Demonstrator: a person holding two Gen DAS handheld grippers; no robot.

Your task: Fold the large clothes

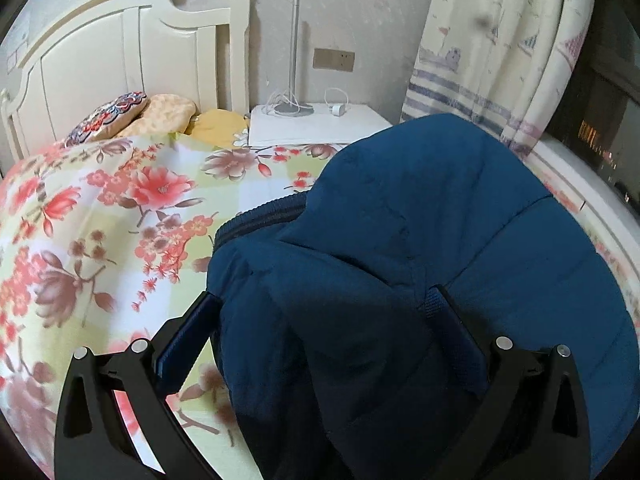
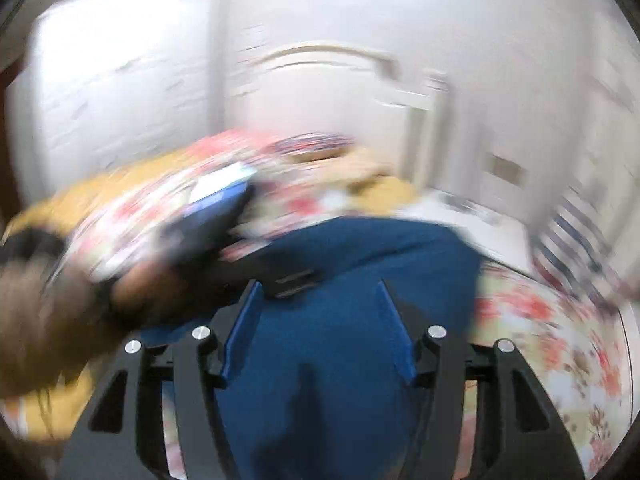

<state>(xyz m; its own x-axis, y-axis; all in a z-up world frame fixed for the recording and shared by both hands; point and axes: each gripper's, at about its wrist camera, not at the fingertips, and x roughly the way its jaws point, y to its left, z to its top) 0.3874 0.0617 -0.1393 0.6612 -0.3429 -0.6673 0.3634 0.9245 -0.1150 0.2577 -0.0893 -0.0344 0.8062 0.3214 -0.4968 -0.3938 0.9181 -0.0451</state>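
Observation:
A dark blue padded jacket (image 1: 420, 240) lies bunched on a floral bedsheet (image 1: 100, 208). My left gripper (image 1: 324, 300) is open, its fingers wide apart on either side of a fold of the jacket, which drapes over and between them. In the blurred right wrist view the jacket (image 2: 320, 340) lies under and between the fingers of my right gripper (image 2: 318, 292), which is open. The left gripper (image 2: 216, 216) and the hand holding it show blurred at the left of that view.
A white headboard (image 1: 120, 52) and pillows (image 1: 160, 116) stand at the bed's far end. A white nightstand (image 1: 312, 124) with a lamp and charger is beyond the bed. A patterned curtain (image 1: 500, 52) hangs at the right by a dark window.

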